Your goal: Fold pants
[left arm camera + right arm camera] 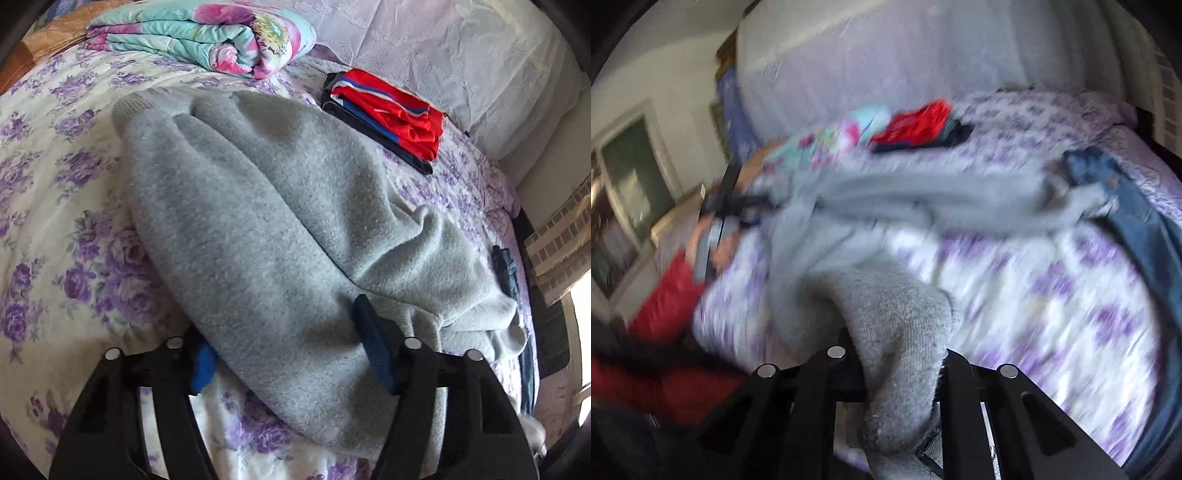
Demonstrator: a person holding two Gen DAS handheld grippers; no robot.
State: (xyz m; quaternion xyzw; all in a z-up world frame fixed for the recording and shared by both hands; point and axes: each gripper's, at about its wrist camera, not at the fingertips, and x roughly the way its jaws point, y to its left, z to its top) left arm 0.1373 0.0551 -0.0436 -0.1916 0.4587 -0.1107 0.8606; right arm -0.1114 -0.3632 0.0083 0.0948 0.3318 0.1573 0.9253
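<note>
Grey fleece pants (266, 206) lie spread across the flowered bed sheet (55, 221). My left gripper (288, 354) straddles their near end. Its left blue pad sits under the cloth edge, the right finger (373, 347) presses into the cloth, and a thick fold fills the gap. In the blurred right wrist view, my right gripper (897, 369) is shut on a bunched end of the grey pants (894, 317), which hangs between its fingers. The rest of the pants stretches away across the bed towards the other gripper (720, 206), held by a hand with a red sleeve (668, 291).
A folded stack of red and blue clothes (388, 114) lies beyond the pants. A rolled floral quilt (207, 40) and a pale pillow (461, 55) sit at the head of the bed. Blue jeans (1126, 206) lie by the bed's right edge.
</note>
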